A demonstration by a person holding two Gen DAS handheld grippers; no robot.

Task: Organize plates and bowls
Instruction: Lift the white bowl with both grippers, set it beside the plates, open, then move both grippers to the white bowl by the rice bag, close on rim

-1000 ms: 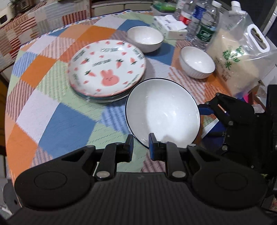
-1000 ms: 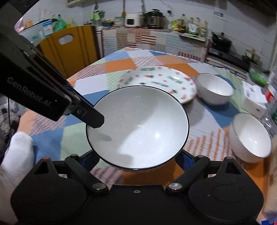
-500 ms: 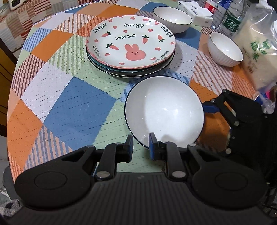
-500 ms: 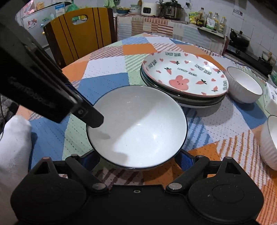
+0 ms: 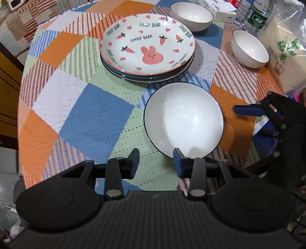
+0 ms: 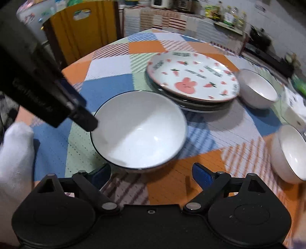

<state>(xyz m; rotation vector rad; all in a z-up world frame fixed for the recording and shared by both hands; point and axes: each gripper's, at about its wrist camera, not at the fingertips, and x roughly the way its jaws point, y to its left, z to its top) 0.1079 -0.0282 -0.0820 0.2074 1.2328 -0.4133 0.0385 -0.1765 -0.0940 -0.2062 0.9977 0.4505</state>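
Note:
A large white bowl with a dark rim (image 5: 183, 118) (image 6: 139, 130) rests on the patchwork tablecloth (image 5: 86, 118), in front of a stack of plates topped by a rabbit plate (image 5: 147, 47) (image 6: 193, 78). My left gripper (image 5: 155, 162) is at the bowl's near rim. Its jaws are opening, and the pads no longer press on the rim. One of its fingers (image 6: 84, 118) shows at the bowl's left edge in the right wrist view. My right gripper (image 6: 152, 174) (image 5: 250, 122) stands open wide just beside the bowl, apart from it. Two small white bowls (image 5: 191, 16) (image 5: 249, 48) sit behind.
A bag of rice (image 5: 286, 53), water bottles (image 5: 256, 17) and a tissue box (image 5: 216, 11) crowd the far right of the table. A yellow chair (image 6: 82, 32) stands beyond the table. A white-sleeved hand (image 6: 15, 153) is at the left.
The left jaws, earlier shut on the big bowl's near rim, have parted. The right gripper has drawn back from the bowl's side, leaving a gap.

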